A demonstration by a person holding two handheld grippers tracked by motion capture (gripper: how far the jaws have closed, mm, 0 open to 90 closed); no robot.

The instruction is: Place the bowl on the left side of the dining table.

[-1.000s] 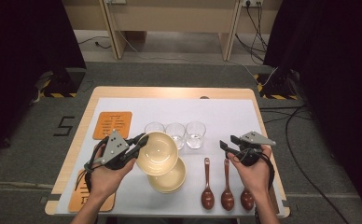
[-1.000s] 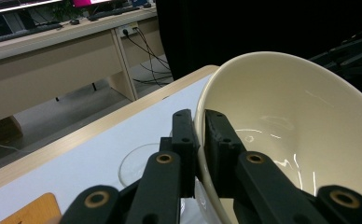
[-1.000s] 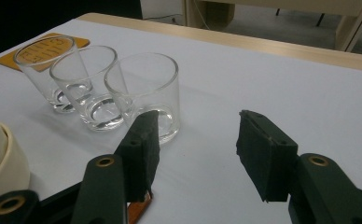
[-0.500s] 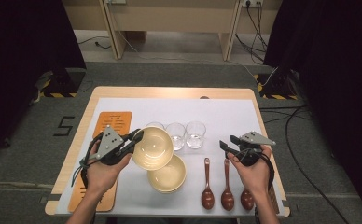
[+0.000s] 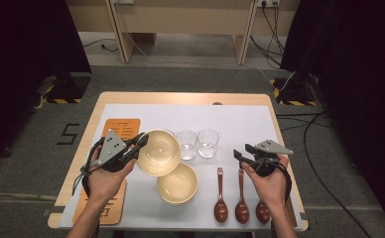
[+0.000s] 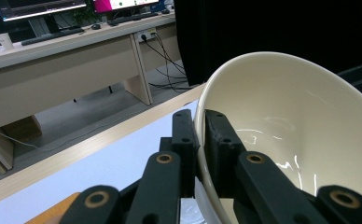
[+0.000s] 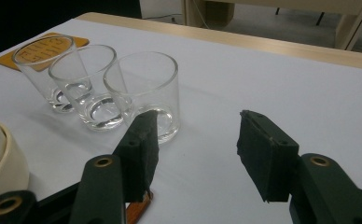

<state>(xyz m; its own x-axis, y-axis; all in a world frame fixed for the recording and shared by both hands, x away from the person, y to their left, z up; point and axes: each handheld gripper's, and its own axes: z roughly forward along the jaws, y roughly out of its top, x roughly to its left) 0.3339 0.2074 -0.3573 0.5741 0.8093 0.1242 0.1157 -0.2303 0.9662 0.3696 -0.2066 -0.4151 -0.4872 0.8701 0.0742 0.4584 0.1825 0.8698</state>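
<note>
My left gripper [image 5: 142, 142] is shut on the rim of a cream bowl [image 5: 158, 152], one jaw inside and one outside. The bowl hangs tilted above the table, its opening turned toward the camera. In the left gripper view the pads [image 6: 184, 140] pinch the bowl's [image 6: 286, 130] wall. A second cream bowl [image 5: 177, 184] rests on the white mat just below it. My right gripper [image 5: 242, 152] hovers open and empty over the handles of three brown spoons [image 5: 221, 196]. In the right gripper view the right gripper [image 7: 198, 149] points toward three clear glasses [image 7: 144, 88].
The glasses [image 5: 208, 142] stand in a row behind the bowls, the leftmost partly hidden by the lifted bowl. Orange coasters lie at the left: one [image 5: 121, 130] at the back, another [image 5: 101, 208] under my left forearm. The table's wooden edge [image 5: 180, 96] frames the mat.
The left gripper has carried the bowl slightly left and farther from the bowl on the table. The right gripper has stayed where it was, still open.
</note>
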